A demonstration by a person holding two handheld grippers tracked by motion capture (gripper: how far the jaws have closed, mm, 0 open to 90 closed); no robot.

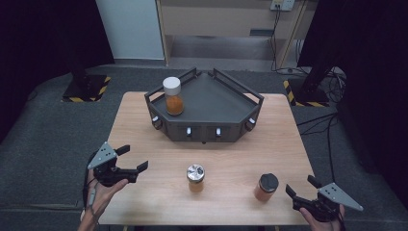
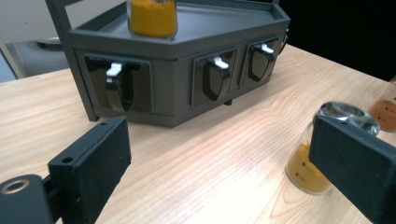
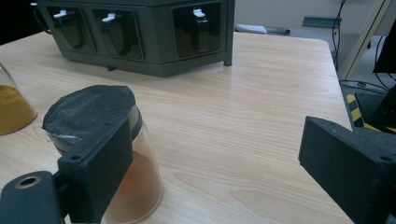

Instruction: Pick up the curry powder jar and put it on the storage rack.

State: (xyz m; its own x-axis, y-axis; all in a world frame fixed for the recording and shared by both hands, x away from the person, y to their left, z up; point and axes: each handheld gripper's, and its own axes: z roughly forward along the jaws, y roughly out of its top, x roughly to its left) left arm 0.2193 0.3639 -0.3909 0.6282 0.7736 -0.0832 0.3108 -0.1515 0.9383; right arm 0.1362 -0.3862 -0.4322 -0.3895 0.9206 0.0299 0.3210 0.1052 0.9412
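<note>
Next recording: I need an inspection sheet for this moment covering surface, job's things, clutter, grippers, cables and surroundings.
Surface: wooden table, bare and dry.
Job's things: silver-lidded jar and black-lidded jar upright on the table near its front edge; white-lidded jar upright on the dark tray.
Clutter: nothing seen.
Grippers: left gripper open, beside the silver-lidded jar; right gripper open, beside the black-lidded jar; neither touches a jar.
Cables: cables on the floor at right.
Surroundings: grey carpet, striped stand base, dark curtains.

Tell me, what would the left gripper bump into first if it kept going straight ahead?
Probably the dark rack: the left gripper looks straight at its front across bare table. The silver-lidded jar sits off to one side.
</note>
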